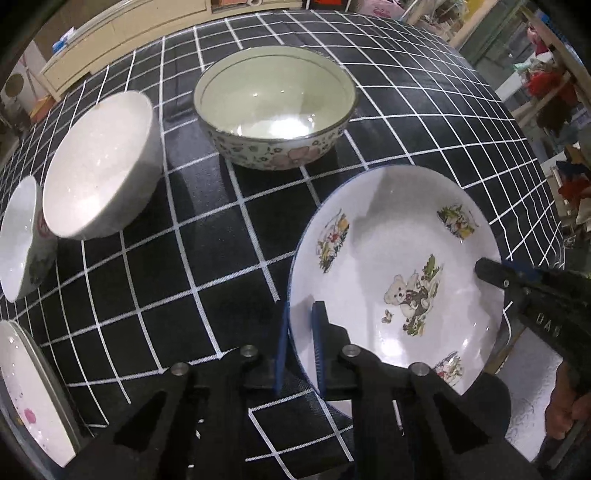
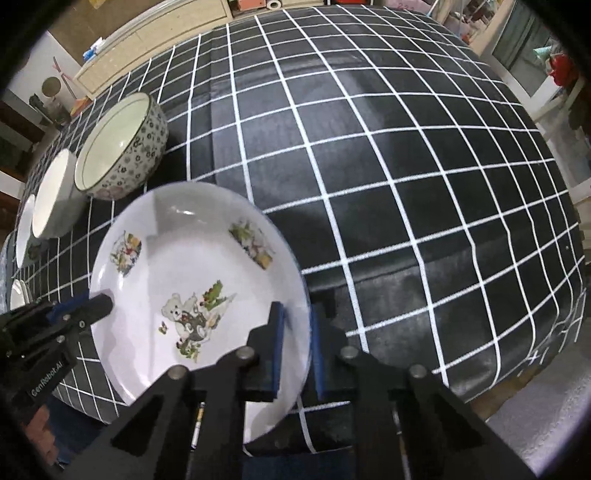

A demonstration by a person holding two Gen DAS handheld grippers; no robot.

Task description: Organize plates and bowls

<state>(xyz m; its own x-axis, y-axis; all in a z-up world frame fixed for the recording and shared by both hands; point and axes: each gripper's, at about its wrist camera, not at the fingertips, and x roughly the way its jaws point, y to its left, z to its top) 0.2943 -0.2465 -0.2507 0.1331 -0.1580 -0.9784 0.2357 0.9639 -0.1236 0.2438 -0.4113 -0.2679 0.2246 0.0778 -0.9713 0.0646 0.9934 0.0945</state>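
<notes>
A white plate with a teddy-bear print is held over the near edge of the checked table. My left gripper is shut on its left rim, and my right gripper is shut on its right rim. The right gripper shows in the left wrist view; the left gripper shows in the right wrist view. A floral bowl stands behind the plate. A plain white bowl stands to its left.
A small white bowl with a red mark stands at the far left, and a plate with pink flowers lies at the near left edge. The black-and-white checked tablecloth stretches to the right. A cream cabinet stands behind the table.
</notes>
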